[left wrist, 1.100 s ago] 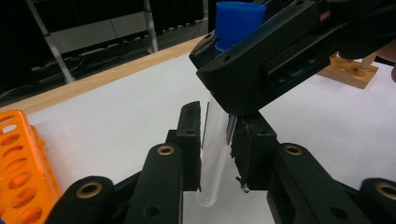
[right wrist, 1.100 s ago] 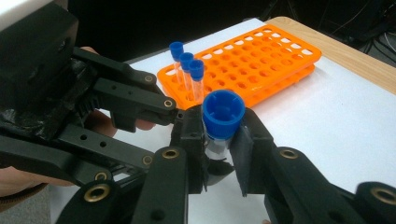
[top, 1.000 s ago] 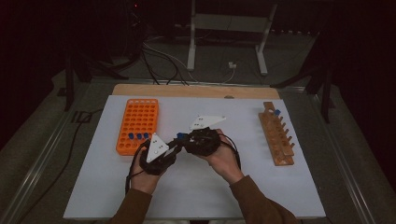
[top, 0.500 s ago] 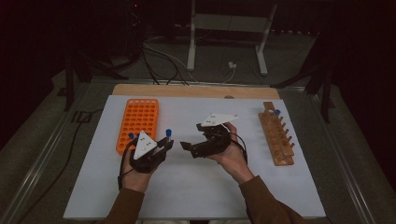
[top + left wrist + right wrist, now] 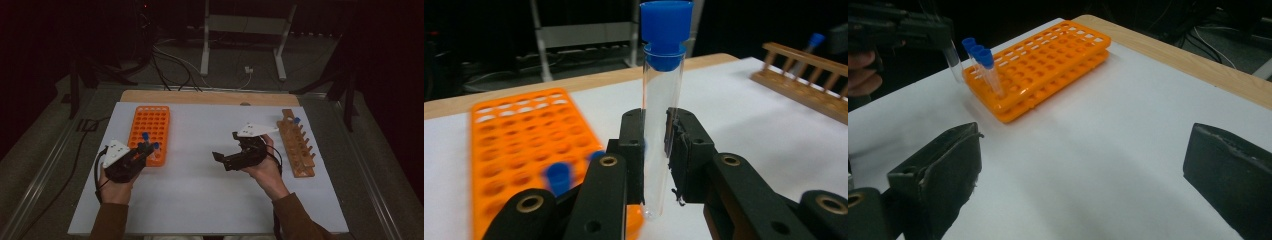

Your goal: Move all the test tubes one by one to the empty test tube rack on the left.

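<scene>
A clear test tube [image 5: 663, 125] with a blue cap stands upright between the jaws of my left gripper [image 5: 656, 137], which is shut on it. In the high view this gripper [image 5: 149, 148] hovers at the near right corner of the orange rack [image 5: 150, 122]. The rack holds a few blue-capped tubes [image 5: 982, 57] at its near end. My right gripper [image 5: 225, 145] hangs over the white mat right of centre. Its jaws have just been opening and stand wide apart with nothing between them [image 5: 1083, 160].
A wooden rack [image 5: 296, 145] lies along the right side of the mat with one blue-capped tube [image 5: 297, 120] at its far end. A wooden strip [image 5: 210, 97] borders the mat's far edge. Cables and a stand's legs lie on the floor beyond.
The grippers were together at mid-table. The right one let go and opened, drifting right. The left one carried the tube left to the orange rack.
</scene>
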Action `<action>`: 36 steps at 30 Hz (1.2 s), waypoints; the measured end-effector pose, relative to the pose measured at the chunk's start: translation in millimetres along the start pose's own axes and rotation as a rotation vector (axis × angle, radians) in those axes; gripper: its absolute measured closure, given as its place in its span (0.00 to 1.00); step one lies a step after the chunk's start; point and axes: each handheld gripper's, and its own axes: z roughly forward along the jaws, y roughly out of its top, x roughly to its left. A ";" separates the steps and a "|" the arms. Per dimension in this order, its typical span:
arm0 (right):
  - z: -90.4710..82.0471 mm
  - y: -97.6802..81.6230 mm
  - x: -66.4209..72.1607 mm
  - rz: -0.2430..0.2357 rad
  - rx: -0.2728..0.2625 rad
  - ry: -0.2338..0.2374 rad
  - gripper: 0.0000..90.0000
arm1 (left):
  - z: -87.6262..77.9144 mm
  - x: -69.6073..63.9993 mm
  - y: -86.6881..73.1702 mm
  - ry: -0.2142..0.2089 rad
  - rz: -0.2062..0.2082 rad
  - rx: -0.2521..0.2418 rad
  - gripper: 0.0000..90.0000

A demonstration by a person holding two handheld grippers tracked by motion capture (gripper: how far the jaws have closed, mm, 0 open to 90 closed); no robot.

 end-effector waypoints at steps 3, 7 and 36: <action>-4.2 -2.2 -1.8 -0.005 0.007 -0.010 0.02 | -5.3 7.5 -2.3 0.020 -0.014 -0.008 0.87; -9.0 -4.6 -3.8 -0.002 0.002 -0.018 0.02 | -8.9 15.3 -7.4 0.049 -0.028 -0.004 0.87; -15.4 -11.8 -8.9 0.008 -0.007 -0.012 0.02 | 32.3 40.9 -37.8 0.189 -0.005 0.122 0.87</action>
